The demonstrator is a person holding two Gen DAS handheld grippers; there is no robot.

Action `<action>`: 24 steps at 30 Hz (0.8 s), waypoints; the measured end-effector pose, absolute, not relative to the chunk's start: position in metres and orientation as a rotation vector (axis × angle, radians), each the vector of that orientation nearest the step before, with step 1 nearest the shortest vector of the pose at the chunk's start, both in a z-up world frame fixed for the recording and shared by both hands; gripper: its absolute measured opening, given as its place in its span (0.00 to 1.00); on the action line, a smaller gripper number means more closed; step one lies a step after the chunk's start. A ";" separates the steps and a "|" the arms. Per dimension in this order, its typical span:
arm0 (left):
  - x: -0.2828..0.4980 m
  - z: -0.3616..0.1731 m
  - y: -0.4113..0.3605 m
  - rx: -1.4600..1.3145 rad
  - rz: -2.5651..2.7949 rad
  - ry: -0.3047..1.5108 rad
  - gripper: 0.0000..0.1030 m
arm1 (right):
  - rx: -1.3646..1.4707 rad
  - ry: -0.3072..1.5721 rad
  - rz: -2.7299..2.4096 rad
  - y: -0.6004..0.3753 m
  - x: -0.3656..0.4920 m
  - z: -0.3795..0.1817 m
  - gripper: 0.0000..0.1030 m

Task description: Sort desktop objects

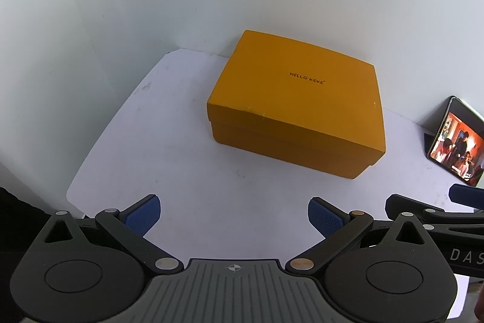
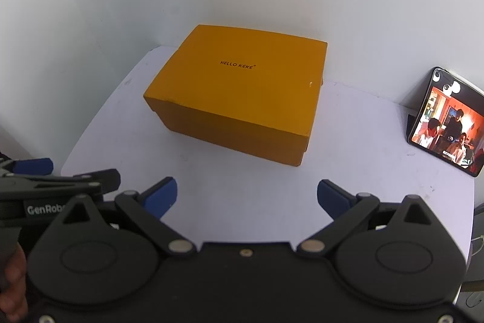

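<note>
The yellow box [image 1: 298, 102] says "HELLO KEKE" on its lid. The left gripper [image 2: 30, 171] says "GenRob". The right gripper [image 1: 447, 205] says "DAS".

An orange box [image 1: 298, 103] printed "HELLO KEKE" is seen lying flat with its lid closed, set at a slight angle at the back of the white surface [image 1: 187, 171].

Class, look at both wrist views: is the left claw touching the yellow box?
Apart. The left wrist view shows bare white table between the open left claw and the yellow box.
</note>
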State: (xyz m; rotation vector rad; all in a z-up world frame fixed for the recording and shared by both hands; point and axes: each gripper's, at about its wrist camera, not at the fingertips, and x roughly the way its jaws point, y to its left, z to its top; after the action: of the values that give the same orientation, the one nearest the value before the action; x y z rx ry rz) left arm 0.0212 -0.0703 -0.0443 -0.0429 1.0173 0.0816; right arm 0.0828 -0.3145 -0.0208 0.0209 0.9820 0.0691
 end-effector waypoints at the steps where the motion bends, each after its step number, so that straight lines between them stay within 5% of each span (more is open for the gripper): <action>1: 0.021 -0.044 -0.071 -0.043 0.082 1.017 1.00 | 0.019 0.981 0.069 -0.315 0.083 -0.021 0.97; 24: 0.024 -0.043 -0.072 -0.033 0.092 1.014 1.00 | 0.016 0.981 0.081 -0.314 0.087 -0.020 0.97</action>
State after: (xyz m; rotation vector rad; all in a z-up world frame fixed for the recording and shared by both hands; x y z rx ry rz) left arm 0.0235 -0.0721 -0.0425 -0.0333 1.0141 0.0923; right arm 0.0872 -0.3140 -0.0202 0.0160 0.9808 0.0809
